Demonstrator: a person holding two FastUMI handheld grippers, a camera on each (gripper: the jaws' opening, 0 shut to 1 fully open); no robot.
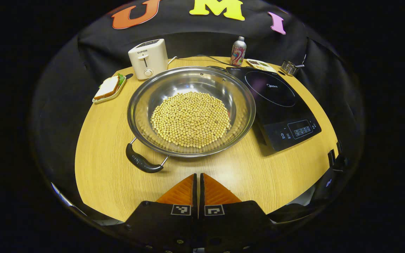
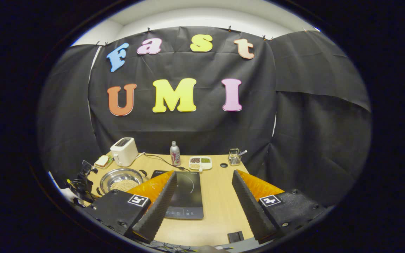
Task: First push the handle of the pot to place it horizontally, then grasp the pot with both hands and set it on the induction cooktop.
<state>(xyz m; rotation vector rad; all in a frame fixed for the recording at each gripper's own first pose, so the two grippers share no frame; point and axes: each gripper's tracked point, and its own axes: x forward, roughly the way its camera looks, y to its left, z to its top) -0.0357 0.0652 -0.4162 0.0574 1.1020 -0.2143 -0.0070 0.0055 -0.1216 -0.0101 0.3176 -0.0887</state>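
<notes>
Left claw [image 1: 199, 182] closed, pot [image 1: 191, 109] just ahead

On the desk [image 1: 118, 182] stood one pot [image 1: 191, 110] of beans, one induction cooktop [image 1: 276, 105], one toaster [image 1: 148, 58], one bottle [image 1: 238, 51], one sandwich plate [image 1: 109, 89], one divided dish [image 2: 200, 163], and one small basket [image 2: 234, 157], possibly wire.

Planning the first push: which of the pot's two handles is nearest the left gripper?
The black handle at the pot's near-left rim, just ahead-left of the left gripper; the other sits on the far rim beside the cooktop.
</notes>
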